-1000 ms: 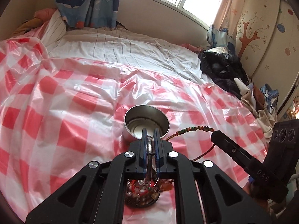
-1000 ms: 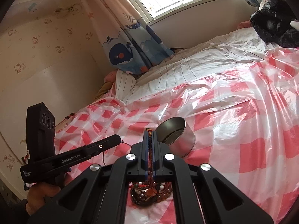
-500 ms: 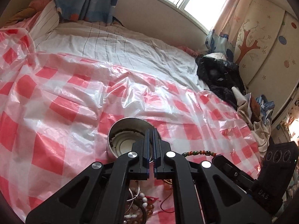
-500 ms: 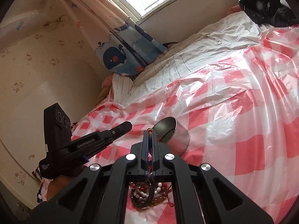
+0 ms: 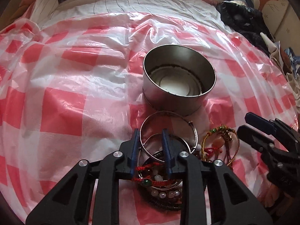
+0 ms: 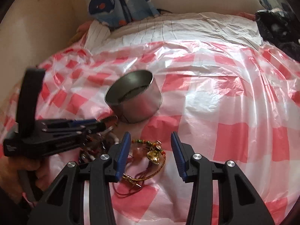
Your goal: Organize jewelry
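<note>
I can't read any text, label, brand or number in either wrist view; the marking low on the right gripper point(image 5: 267, 129) body in my left view is too dark and blurred to make out.

We see a round, shiny steel tin point(image 5: 179, 83) that stands upright and open on the red-and-white checked plastic sheet point(image 5: 63, 101); inside we see only its bare ribbed bottom. Just in front of it lie two thin silver bangles point(image 5: 167, 129), one leaning over the other, on a heap of bead bracelets and red cords point(image 5: 159, 182). Beside the heap lies a gold-coloured cord bracelet with green beads and a gold charm point(image 6: 152, 152).
</note>
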A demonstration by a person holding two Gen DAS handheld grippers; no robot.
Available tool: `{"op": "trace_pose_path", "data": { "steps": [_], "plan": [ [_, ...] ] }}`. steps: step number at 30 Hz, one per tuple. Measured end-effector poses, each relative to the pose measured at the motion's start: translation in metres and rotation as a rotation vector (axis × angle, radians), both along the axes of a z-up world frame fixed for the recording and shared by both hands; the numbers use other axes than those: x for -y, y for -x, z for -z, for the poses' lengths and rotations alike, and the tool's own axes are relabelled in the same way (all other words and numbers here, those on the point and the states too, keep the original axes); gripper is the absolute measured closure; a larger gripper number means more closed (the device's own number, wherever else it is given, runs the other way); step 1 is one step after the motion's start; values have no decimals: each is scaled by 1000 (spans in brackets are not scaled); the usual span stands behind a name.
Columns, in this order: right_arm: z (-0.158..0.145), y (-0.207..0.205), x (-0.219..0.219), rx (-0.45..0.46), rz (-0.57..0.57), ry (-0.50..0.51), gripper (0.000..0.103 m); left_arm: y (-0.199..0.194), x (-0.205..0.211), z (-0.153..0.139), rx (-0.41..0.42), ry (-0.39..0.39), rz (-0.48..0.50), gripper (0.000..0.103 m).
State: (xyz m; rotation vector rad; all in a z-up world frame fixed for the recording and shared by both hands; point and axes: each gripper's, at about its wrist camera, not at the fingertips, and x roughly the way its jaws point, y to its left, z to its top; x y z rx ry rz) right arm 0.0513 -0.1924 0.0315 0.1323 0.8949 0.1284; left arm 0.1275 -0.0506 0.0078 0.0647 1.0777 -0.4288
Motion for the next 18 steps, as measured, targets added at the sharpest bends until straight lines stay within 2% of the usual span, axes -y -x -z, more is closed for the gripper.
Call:
{"op": "trace_pose_path", "data": {
  "steps": [1,2,6,12,15,18],
  "plan": [
    [9,-2,-6,-33,-22,38,77,1,-1,-1,5,0,6,100],
    [16,-2,-9,-57,-32,59,96,3,-4,-4,7,21,11,100],
    [5,11,-2,-4,-27,23,99,12,-12,-30,68,56,-3,100],
    [-32,29,24,147,1,-186,99,20,-26,-70,133,169,-22,100],
    [-48,34,33,212,4,-274,99,16,-22,-76,153,190,-42,100],
    [-54,32,41,219,-16,-362,99,9,-12,-71,146,186,-47,100]
  ]
}}
